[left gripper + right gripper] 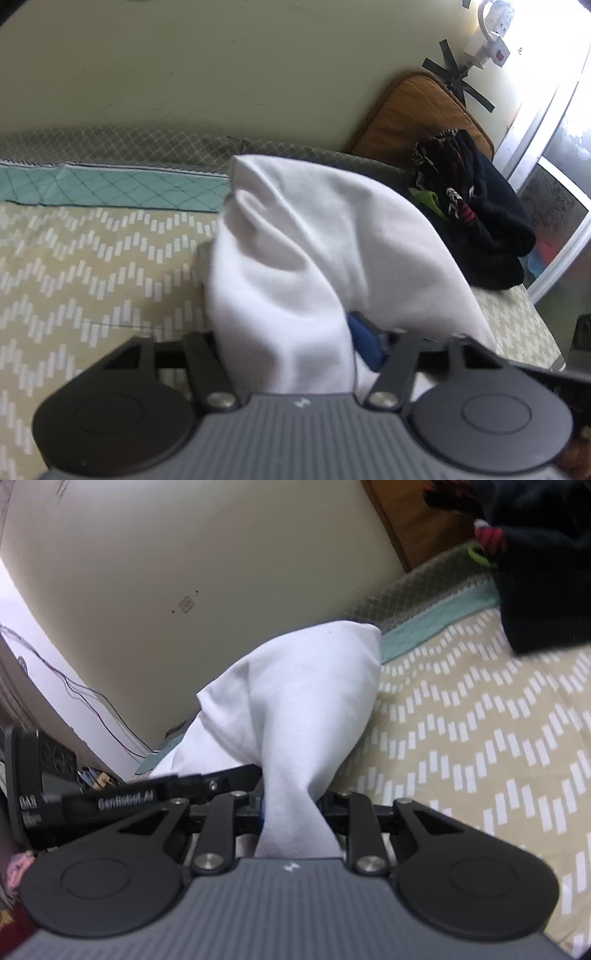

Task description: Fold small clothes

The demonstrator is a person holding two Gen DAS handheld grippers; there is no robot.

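A white garment hangs bunched above the bed, held up by both grippers. In the left wrist view my left gripper is shut on a thick fold of it; the cloth fills the gap and covers the fingers, and only a blue pad shows at the right. In the right wrist view the white garment narrows to a twisted neck, and my right gripper is shut on that neck. The left gripper reaches in from the left, its tip under the cloth.
The bed has a beige zigzag cover with a teal band along the wall. A pile of dark clothes lies at the far right by a wooden board. A glass door is on the right.
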